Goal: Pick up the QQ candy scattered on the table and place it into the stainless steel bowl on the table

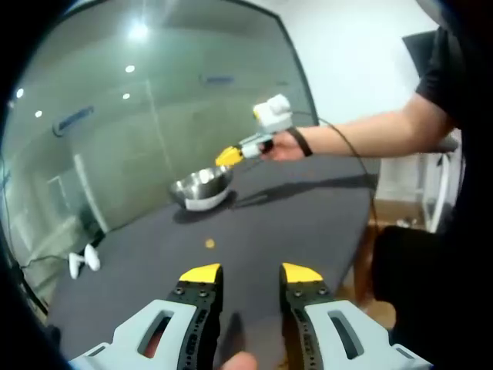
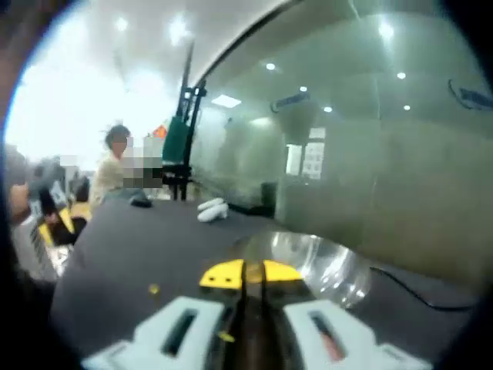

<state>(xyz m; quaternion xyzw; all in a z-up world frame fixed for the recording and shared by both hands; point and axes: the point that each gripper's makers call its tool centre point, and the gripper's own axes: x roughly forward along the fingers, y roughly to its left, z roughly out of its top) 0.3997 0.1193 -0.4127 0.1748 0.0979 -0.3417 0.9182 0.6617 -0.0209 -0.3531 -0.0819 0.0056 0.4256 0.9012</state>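
QQ candy [image 1: 209, 243] lies on the table [image 1: 308, 208] before the gaping left claw [image 1: 250, 272]; right claw [image 2: 251, 274], pressed together, hangs over the bowl [image 1: 202, 187].

A stainless steel bowl [image 1: 202, 187] stands on the table [image 1: 308, 208] near its far edge, before a glass wall [image 1: 154, 116], with one QQ candy [image 1: 209, 243] lying on the table between the bowl and the left gripper [image 1: 251, 274] at the near edge. The right gripper [image 1: 231, 156], held in a person's hand [image 1: 283, 145], hangs just above the bowl's rim, its jaws together over the bowl in the right gripper view. A white object [image 1: 83, 262] lies near the table's left edge, well apart from the bowl.
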